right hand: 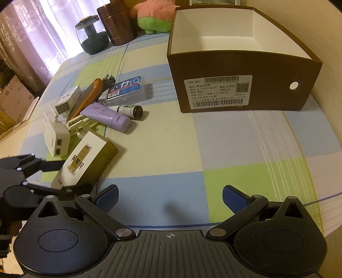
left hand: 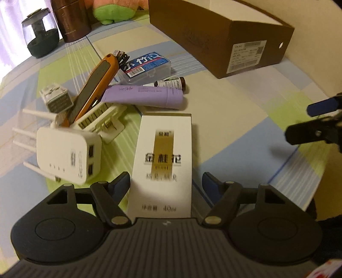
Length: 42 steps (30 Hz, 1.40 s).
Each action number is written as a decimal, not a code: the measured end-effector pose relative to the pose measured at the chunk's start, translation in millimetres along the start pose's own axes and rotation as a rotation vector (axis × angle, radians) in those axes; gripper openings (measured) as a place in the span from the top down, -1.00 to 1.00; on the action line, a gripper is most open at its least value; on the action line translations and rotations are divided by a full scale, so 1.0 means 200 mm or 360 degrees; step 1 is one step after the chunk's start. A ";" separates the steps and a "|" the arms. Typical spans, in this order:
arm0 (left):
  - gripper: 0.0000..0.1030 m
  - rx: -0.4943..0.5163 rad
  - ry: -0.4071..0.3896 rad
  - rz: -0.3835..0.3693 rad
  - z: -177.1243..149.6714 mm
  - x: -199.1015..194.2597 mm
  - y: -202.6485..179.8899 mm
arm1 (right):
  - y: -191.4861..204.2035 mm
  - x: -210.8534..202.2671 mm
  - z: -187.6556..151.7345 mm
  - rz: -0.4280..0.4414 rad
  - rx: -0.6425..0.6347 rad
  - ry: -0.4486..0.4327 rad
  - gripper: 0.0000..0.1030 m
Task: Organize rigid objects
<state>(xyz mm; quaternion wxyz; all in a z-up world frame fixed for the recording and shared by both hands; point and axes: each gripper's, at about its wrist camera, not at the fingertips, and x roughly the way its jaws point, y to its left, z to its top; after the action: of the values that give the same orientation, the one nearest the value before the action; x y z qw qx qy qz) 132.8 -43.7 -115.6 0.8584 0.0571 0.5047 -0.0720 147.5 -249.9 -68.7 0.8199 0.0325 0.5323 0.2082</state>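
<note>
A white and gold carton [left hand: 163,164] lies on the checked cloth between the fingers of my left gripper [left hand: 165,185]; its jaws flank the carton, and a gap shows on the right side. The carton [right hand: 85,160] and left gripper [right hand: 61,176] also show in the right wrist view. My right gripper [right hand: 170,197] is open and empty over bare cloth, and shows at the right edge of the left wrist view [left hand: 310,121]. A pile holds a white adapter [left hand: 68,155], orange knife [left hand: 96,85], purple tube [left hand: 145,96], clear case [left hand: 147,67] and small bottle [left hand: 171,83]. An open brown box [right hand: 241,64] stands at the back right.
A dark jar [right hand: 92,36], a brown canister [right hand: 117,23] and a plush toy [right hand: 154,15] stand along the far edge. A small white box [left hand: 56,98] and a white clip holder [left hand: 100,119] lie in the pile. Cardboard boxes [right hand: 12,100] sit off the left side.
</note>
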 end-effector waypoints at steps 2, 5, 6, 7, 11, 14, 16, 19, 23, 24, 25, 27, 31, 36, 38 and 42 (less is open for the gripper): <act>-0.25 -0.0004 0.0022 0.0019 0.02 0.03 -0.01 | -0.01 0.00 0.01 0.0018 -0.0023 -0.0012 -0.96; -0.14 -0.0045 0.0036 0.0044 0.03 0.06 -0.01 | -0.01 0.00 0.02 0.0075 -0.0068 -0.0039 -0.96; -0.10 -0.0058 0.0039 0.0047 0.03 0.05 0.00 | -0.01 0.00 0.03 0.0097 -0.0087 -0.0049 -0.96; -0.09 -0.0075 0.0038 0.0042 0.03 0.05 0.00 | -0.01 0.01 0.05 0.0132 -0.0117 -0.0061 -0.95; -0.06 -0.0174 0.0006 0.0075 0.00 0.00 0.03 | 0.04 0.05 0.09 0.0235 -0.0246 -0.0075 -0.84; -0.05 -0.0255 -0.0024 0.0114 -0.03 -0.06 0.06 | 0.09 0.10 0.13 0.0324 -0.0357 -0.0085 -0.77; -0.05 -0.0302 -0.0050 0.0141 -0.05 -0.12 0.07 | 0.13 0.14 0.17 0.0379 -0.0448 -0.0096 -0.59; -0.05 -0.0363 -0.0073 0.0183 -0.08 -0.19 0.09 | 0.19 0.21 0.23 0.0446 -0.0585 -0.0110 -0.41; -0.05 -0.0462 -0.0105 0.0231 -0.12 -0.27 0.12 | 0.27 0.30 0.32 0.0515 -0.0732 -0.0138 -0.19; -0.05 -0.0482 -0.0111 0.0248 -0.12 -0.28 0.13 | 0.29 0.33 0.34 0.0532 -0.0762 -0.0141 -0.14; -0.05 -0.0494 -0.0119 0.0261 -0.13 -0.30 0.13 | 0.31 0.36 0.36 0.0541 -0.0789 -0.0142 -0.10; -0.05 -0.0526 -0.0136 0.0280 -0.14 -0.33 0.14 | 0.34 0.41 0.40 0.0557 -0.0842 -0.0146 -0.06; -0.05 -0.0596 -0.0169 0.0339 -0.16 -0.40 0.17 | 0.40 0.51 0.46 0.0569 -0.0945 -0.0128 -0.02; -0.05 -0.0678 -0.0161 0.0417 -0.19 -0.42 0.21 | 0.47 0.61 0.49 0.0557 -0.1064 -0.0093 0.12; -0.05 -0.0711 -0.0152 0.0453 -0.19 -0.42 0.24 | 0.48 0.63 0.48 0.0540 -0.1104 -0.0097 0.18; -0.05 -0.0768 -0.0147 0.0508 -0.18 -0.41 0.31 | 0.51 0.66 0.45 0.0477 -0.1169 -0.0113 0.22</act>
<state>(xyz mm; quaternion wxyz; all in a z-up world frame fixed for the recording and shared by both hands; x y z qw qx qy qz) 73.4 28.3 -59.0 0.8698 -0.0734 0.4521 0.1836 242.5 -91.9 -116.0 0.7555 -0.1784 0.3830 0.5007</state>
